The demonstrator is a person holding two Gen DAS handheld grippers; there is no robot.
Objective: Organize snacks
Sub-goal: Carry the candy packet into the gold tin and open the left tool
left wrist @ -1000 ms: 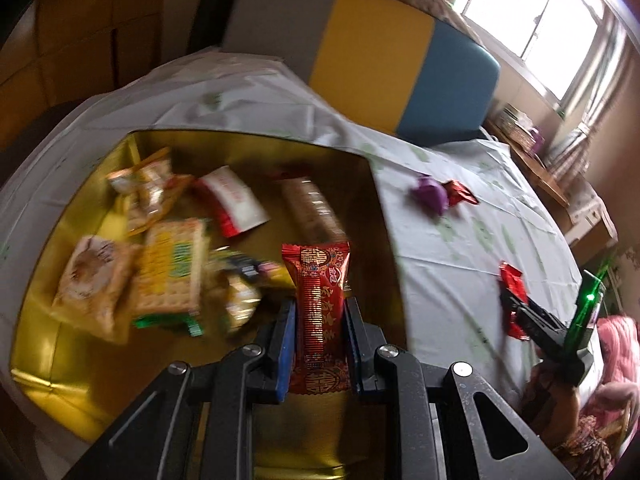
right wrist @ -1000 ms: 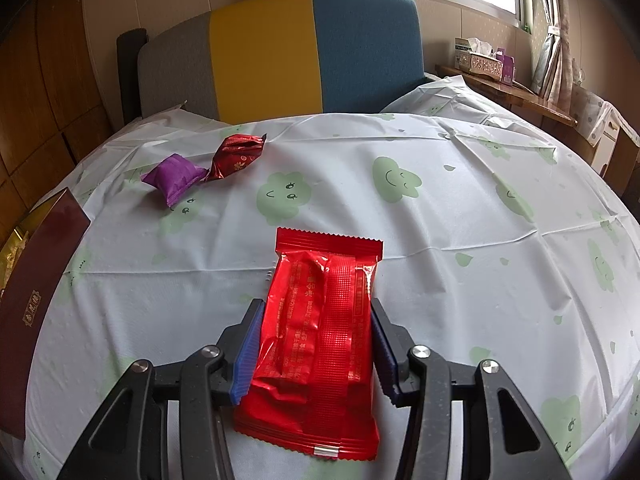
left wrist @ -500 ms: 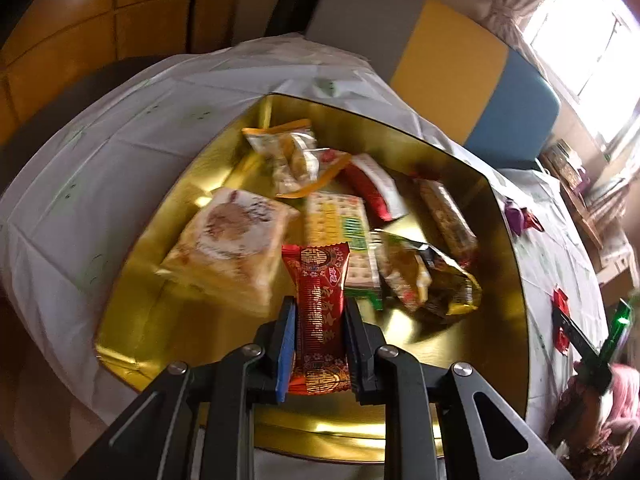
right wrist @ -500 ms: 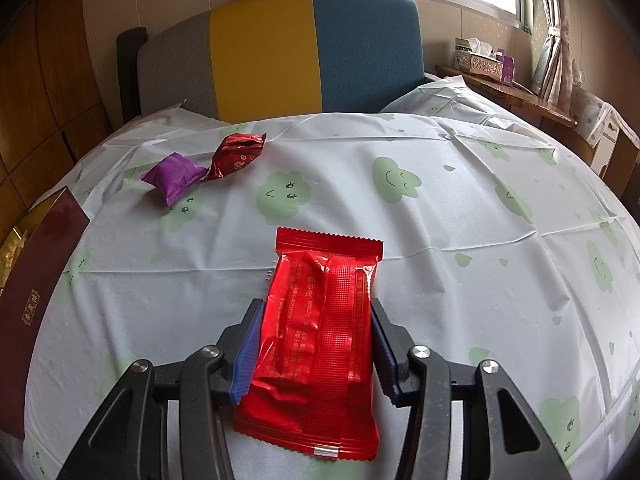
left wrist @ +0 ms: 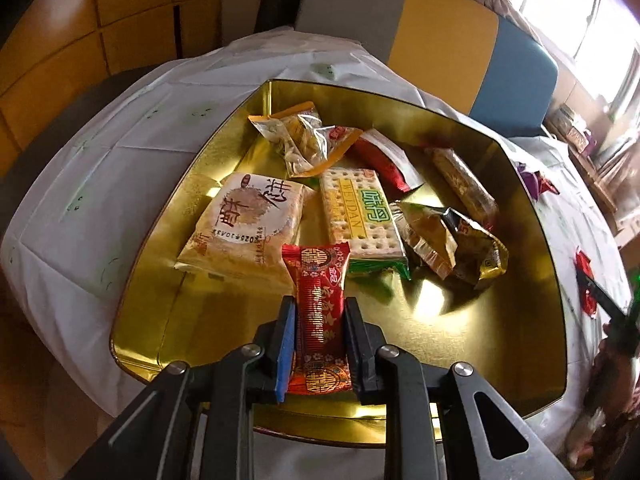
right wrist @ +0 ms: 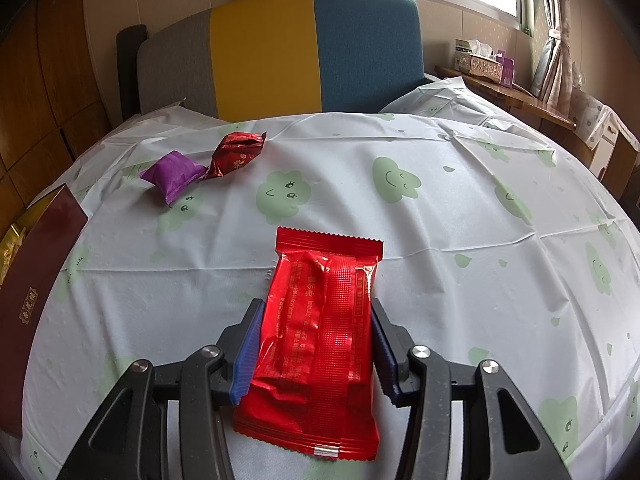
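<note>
My left gripper (left wrist: 320, 308) is shut on a red packet with gold print (left wrist: 320, 276), held just above the near part of a gold tray (left wrist: 460, 340). In the tray lie several snacks: a pale pastry packet (left wrist: 244, 220), a green cracker pack (left wrist: 360, 216), a crumpled gold bag (left wrist: 452, 244), a clear bag (left wrist: 304, 140) and a long bar (left wrist: 460, 184). My right gripper (right wrist: 316, 308) is shut on a plain red packet (right wrist: 324, 280) low over the white tablecloth (right wrist: 460, 200), its fingers pressing both long sides.
A purple candy (right wrist: 172, 172) and a red foil candy (right wrist: 236, 152) lie together on the cloth beyond the right gripper. The tray's maroon outer wall (right wrist: 36, 280) stands at the left edge of the right wrist view. A grey, yellow and blue chair back (right wrist: 312, 52) rises behind the table.
My left gripper carried the red and gold packet from the tray's right side to over its near middle and came lower. The right gripper and its red packet have not moved.
</note>
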